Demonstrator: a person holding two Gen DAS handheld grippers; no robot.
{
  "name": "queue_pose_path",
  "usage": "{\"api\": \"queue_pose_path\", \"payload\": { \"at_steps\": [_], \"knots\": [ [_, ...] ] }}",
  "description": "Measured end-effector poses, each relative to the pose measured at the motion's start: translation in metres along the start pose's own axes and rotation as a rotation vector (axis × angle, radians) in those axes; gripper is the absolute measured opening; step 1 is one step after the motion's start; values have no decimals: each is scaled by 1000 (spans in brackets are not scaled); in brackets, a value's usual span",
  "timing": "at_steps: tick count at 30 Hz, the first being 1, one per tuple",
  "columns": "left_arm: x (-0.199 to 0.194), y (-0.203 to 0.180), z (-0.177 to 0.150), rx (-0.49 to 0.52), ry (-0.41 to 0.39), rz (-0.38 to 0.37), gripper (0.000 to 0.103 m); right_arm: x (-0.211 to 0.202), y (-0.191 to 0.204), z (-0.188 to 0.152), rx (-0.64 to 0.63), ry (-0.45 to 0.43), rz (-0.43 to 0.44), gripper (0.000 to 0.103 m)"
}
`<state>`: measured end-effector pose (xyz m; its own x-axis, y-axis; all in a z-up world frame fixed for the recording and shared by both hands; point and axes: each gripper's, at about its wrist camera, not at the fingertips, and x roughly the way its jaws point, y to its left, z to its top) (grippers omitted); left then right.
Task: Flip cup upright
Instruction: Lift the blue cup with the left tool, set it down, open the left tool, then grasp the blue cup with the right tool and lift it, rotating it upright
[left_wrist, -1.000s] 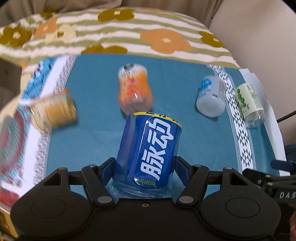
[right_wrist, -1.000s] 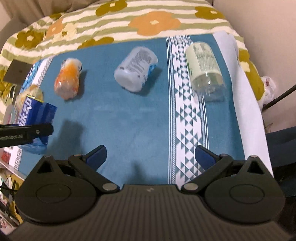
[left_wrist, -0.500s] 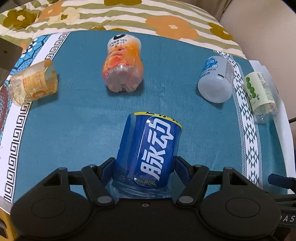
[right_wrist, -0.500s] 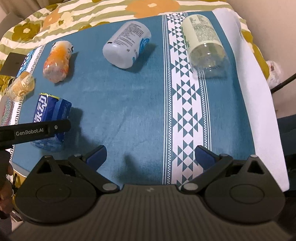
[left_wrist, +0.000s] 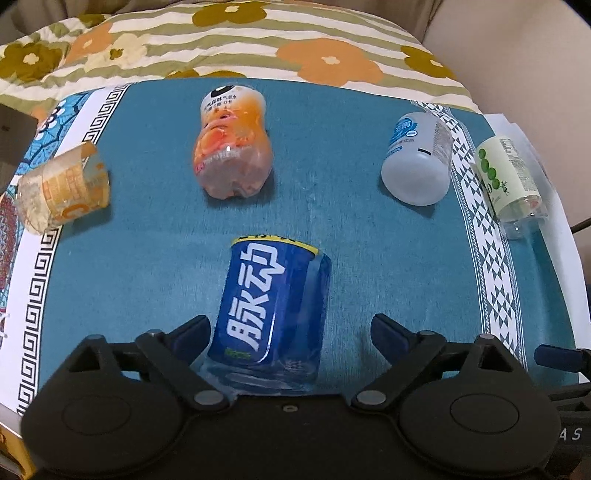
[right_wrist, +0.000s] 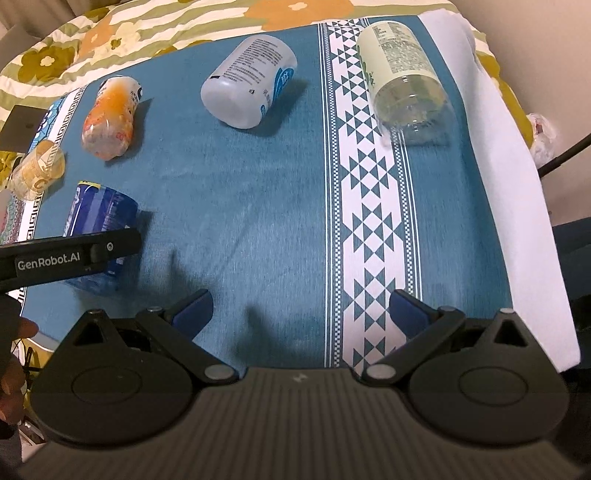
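Observation:
A blue cup cut from a bottle (left_wrist: 271, 310) stands upright on the teal cloth (left_wrist: 155, 280), open end up. My left gripper (left_wrist: 290, 332) is open around it; the left finger is close to the cup, the right finger stands well apart. The blue cup also shows in the right wrist view (right_wrist: 99, 225), partly behind the left gripper's finger. My right gripper (right_wrist: 301, 308) is open and empty over the cloth near its front edge.
Four other cups lie on their sides: a yellow one (left_wrist: 62, 190) at far left, an orange one (left_wrist: 232, 155), a white one (left_wrist: 419, 160) and a green-labelled one (left_wrist: 511, 182) at the right edge. A flowered quilt (left_wrist: 236, 44) lies behind.
My left gripper has opened and let go of the blue cup, which now stands on the cloth. The right gripper has moved slightly forward.

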<state>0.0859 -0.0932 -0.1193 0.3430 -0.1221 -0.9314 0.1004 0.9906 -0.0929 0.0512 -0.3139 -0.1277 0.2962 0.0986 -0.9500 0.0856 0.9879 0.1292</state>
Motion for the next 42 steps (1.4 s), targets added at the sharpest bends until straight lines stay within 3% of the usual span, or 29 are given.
{"api": "queue_pose_path", "payload": {
  "at_steps": [21,24,29,36,42],
  "knots": [
    [-34,25,-4,52,-21,-31,96,-23,30,8,-3,-41,-25,103],
    [-51,38,-7,50,-47,-27,103,-34,40,20,-16,-56,-12,103],
    [-64,66,-8,66,-54,14,103,-35,64,51,-18,-13,95,103],
    [-63,118,-8,42,-41,34,103,0,98,85,106,94,230,103],
    [-57,157,-9,-10,-26,31,103,33,118,95,213,171,276,103]
  ]
}}
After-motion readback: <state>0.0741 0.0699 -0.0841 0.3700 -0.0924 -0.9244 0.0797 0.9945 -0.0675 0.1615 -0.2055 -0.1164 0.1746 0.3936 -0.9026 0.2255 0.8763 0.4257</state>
